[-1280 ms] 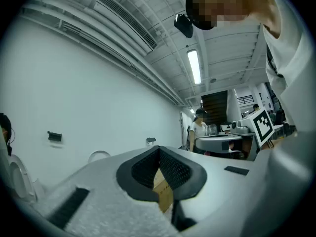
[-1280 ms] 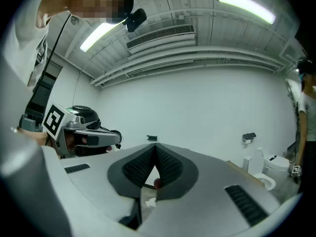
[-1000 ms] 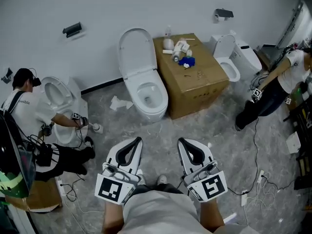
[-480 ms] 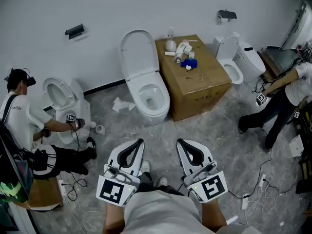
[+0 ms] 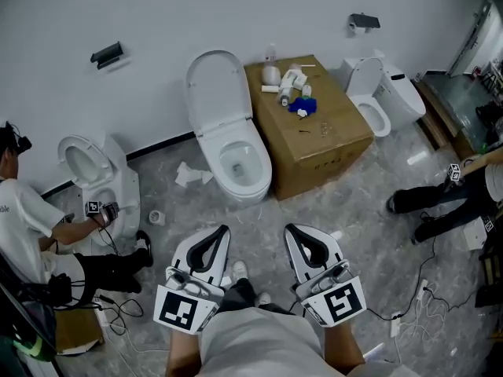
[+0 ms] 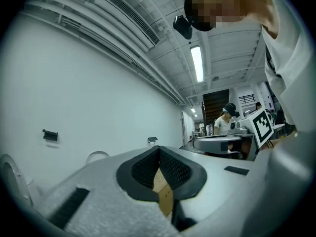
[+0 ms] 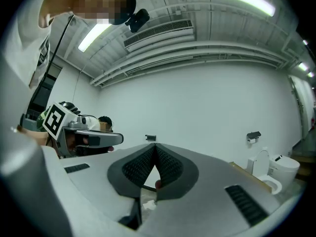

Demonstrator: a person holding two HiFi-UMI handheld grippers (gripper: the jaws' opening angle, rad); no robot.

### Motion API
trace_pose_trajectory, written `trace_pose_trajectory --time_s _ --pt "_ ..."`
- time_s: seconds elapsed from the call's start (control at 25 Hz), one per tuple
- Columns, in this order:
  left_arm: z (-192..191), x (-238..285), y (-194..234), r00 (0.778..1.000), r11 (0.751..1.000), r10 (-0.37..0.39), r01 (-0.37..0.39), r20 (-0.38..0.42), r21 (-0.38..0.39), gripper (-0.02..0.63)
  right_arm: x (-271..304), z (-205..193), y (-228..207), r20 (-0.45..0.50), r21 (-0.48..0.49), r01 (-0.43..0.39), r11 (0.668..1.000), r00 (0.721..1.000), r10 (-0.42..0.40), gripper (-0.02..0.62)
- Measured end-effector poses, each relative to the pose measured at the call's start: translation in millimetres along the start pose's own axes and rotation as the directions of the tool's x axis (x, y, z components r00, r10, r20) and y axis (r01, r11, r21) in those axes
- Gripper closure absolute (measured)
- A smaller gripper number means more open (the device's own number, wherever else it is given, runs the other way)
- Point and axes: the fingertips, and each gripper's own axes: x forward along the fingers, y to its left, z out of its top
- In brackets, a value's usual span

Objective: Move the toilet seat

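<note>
A white toilet (image 5: 240, 167) stands against the far wall in the head view, its lid and seat (image 5: 218, 85) raised upright over the open bowl. My left gripper (image 5: 222, 228) and right gripper (image 5: 291, 228) are held side by side near my body, pointing level toward the toilet and well short of it. Both are shut with nothing between the jaws. The left gripper view shows its shut gripper (image 6: 159, 148) against the white wall. In the right gripper view, the right gripper (image 7: 154, 145) is likewise shut.
A cardboard box (image 5: 314, 124) with small items on top stands right of the toilet. Other toilets stand at left (image 5: 86, 163) and right (image 5: 377, 93). A person (image 5: 31, 226) crouches at left, another (image 5: 456, 191) at right. Crumpled paper (image 5: 189, 175) and cables (image 5: 424, 289) lie on the floor.
Both grippers keep their pose in front of me while the view shifts a little. The person at left has slid toward the left edge; the one at right has dropped lower toward the right edge.
</note>
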Motion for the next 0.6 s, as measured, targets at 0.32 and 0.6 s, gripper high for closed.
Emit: trace_pose_trajectory --time_s 0.32,0.6 --pt "-7.2 38.9 57.4 1.0 1.0 -0.024 0.024 -0.008 -0.012 0.597 68.3 -5.6 -19.0 -0.023 -0.013 0.018 1.0 1.0 -0.018 0.583" --pt "-12.9 60.2 90.5 0.999 0.999 -0.042 0.042 -0.015 -0.033 0.597 107.1 -10.0 -29.0 -0.038 -0.022 0.046 0.999 0.998 -0.047 0.583"
